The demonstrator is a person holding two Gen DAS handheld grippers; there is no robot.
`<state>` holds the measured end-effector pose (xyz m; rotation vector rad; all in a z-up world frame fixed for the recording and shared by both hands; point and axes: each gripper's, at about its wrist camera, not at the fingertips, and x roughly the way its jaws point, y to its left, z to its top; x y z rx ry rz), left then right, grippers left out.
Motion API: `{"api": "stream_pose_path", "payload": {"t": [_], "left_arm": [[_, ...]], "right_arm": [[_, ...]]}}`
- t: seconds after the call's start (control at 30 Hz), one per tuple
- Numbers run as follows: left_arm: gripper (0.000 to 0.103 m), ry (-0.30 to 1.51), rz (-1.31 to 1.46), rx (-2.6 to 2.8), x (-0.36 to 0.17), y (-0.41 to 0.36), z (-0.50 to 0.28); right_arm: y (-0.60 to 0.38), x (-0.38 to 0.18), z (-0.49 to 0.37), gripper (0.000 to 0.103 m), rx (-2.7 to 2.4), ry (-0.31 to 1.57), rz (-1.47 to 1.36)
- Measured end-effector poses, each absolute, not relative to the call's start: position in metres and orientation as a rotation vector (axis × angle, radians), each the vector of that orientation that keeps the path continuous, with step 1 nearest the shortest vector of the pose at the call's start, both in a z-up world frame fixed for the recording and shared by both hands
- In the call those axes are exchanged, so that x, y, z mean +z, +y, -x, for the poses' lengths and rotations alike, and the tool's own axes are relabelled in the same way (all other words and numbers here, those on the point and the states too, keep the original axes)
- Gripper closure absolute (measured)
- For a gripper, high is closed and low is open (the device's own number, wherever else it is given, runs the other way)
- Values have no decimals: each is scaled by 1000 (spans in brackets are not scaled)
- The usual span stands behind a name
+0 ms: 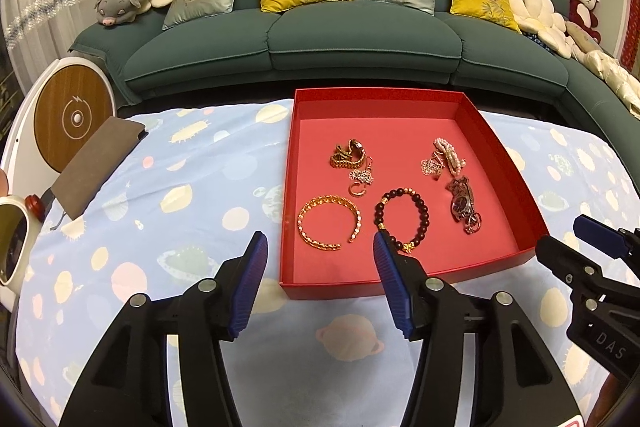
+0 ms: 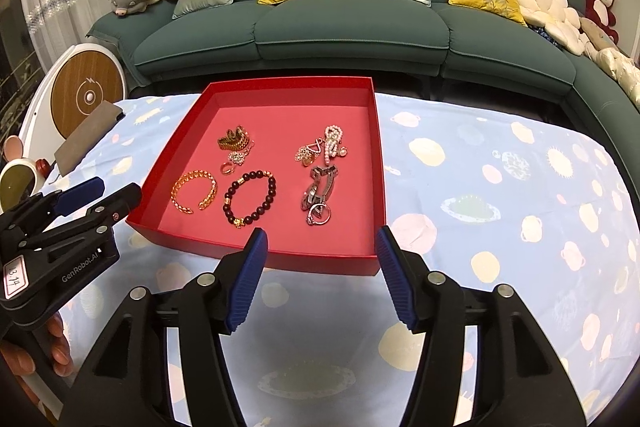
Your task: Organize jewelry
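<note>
A red tray (image 1: 516,163) (image 2: 380,163) sits on a blue patterned cloth. In it lie a gold bangle (image 1: 329,223) (image 2: 195,191), a dark bead bracelet (image 1: 401,215) (image 2: 250,198), a gold chain pile (image 1: 348,155) (image 2: 235,143), a small ring (image 1: 357,189) (image 2: 227,168), a pearl and silver cluster (image 1: 444,157) (image 2: 324,147) and a silver watch (image 1: 463,205) (image 2: 320,189). My left gripper (image 1: 320,247) (image 2: 116,193) is open and empty at the tray's near left corner. My right gripper (image 2: 319,243) (image 1: 560,233) is open and empty at the tray's near right edge.
A brown notebook (image 1: 98,163) (image 2: 86,137) lies at the cloth's left end, beside a round wood-topped device (image 1: 72,119) (image 2: 86,97). A white mug (image 1: 12,239) (image 2: 16,183) stands at the far left. A green sofa (image 1: 360,39) with cushions and plush toys runs behind.
</note>
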<state>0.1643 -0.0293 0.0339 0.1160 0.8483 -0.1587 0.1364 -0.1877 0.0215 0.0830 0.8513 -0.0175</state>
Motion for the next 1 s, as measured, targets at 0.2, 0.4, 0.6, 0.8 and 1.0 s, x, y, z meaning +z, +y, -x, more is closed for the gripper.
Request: {"api": "stream_pose_path", "payload": {"t": [0.2,0.4,0.6,0.8,1.0], "left_arm": [[41,849,-127,-158,30,-40,-162],[38,853,-147,-154,24,-48,-159],[37,850,-143,-153,23,-50,-159],[36,854,-143,-150,21,-51,-158],[36,851,-146,-143,20,-50,-158]], "right_arm": [[-182,19,-133,39,-16,849,-57],[-186,17,-129,39,-27,849,-59],[-188,17,-129,38,-32,847,-60],[-186,16,-128,38,-33,849,-52],[-182,16,-128,35,-32,847,-50]]}}
